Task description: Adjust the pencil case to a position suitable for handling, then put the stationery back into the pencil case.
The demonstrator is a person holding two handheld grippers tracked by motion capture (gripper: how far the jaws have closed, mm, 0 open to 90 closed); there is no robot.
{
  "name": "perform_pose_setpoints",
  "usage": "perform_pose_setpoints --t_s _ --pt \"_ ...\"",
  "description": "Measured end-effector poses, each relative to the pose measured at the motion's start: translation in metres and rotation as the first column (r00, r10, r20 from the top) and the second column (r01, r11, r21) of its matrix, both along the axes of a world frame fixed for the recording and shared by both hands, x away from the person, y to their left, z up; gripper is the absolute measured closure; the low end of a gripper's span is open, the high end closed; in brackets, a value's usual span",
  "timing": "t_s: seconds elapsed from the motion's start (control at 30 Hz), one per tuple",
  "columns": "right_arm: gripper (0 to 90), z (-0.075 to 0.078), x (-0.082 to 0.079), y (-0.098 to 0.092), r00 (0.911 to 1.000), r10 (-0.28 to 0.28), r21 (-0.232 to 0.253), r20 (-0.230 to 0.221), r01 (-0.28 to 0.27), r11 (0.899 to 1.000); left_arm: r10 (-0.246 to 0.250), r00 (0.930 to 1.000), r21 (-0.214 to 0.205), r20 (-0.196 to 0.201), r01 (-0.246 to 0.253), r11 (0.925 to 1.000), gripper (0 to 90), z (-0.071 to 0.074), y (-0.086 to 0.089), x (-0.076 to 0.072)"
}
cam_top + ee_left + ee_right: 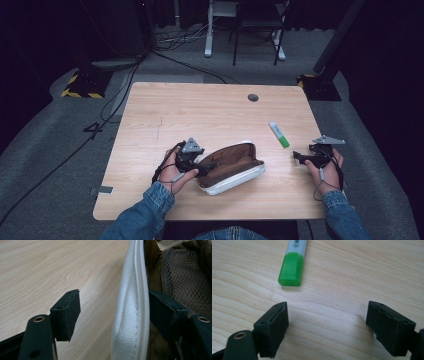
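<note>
Nearest, the left gripper (113, 312) stands spread astride the white woven rim of the open brown fabric pencil pouch (231, 167), pads off it. The right gripper (327, 327) is spread over bare wooden table (210, 110) (nothing between). Farther lies the green-capped white highlighter (293, 267); judged next: advance, pinch it, carry it to the pouch.

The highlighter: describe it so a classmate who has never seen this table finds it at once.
Start at the wooden table and go to its right half. Between the open pouch and the right gripper lies a short highlighter, white-bodied with a bright green cap, alone on bare wood.
</note>
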State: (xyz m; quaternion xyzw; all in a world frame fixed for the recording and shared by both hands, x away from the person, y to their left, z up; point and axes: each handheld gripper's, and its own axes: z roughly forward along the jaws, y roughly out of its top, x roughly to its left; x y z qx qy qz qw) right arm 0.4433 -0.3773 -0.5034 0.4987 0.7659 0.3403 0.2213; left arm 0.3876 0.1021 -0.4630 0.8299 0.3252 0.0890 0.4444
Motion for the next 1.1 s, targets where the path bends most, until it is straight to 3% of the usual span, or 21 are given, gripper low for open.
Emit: perform_pose_setpoints --t_s 0.23,0.53,0.7,0.77,0.93,1.0,1.1 --pt "18.3 0.000 0.000 0.000 1.0000 -0.001 0.000 0.001 0.001 1.000 0.015 0.9990 -0.006 0.042 -0.015 0.9999 26.3 0.010 0.009 -0.009" --pt "18.4 0.000 0.000 0.000 1.0000 -0.002 -0.002 0.000 0.002 1.000 0.044 0.9975 -0.031 0.054 -0.043 0.9986 24.7 0.015 0.029 -0.023" --pt "28.1 0.001 -0.002 0.004 0.9999 0.012 0.003 0.004 -0.012 1.000 0.069 0.9965 -0.039 0.048 -0.067 0.9970 24.4 0.014 0.047 -0.034" --pt "29.8 0.004 0.000 0.004 0.9998 0.020 -0.004 -0.009 -0.020 1.000 0.082 0.9947 -0.030 0.063 -0.080 0.9963 23.5 0.014 0.053 -0.036" --pt "29.7 0.014 0.002 0.008 0.9995 0.028 0.010 0.013 -0.028 1.000 0.101 0.9928 -0.015 0.065 -0.100 0.9949 22.6 0.013 0.062 -0.039" --pt "29.3 0.018 0.003 0.009 0.9992 0.034 0.014 0.022 -0.034 0.999 0.104 0.9910 0.007 0.084 -0.105 0.9944 21.7 0.013 0.067 -0.041" --pt "28.1 0.021 0.004 0.012 0.9989 0.041 0.018 0.022 -0.042 0.999 0.111 0.9909 0.003 0.076 -0.111 0.9938 20.6 0.012 0.070 -0.042"
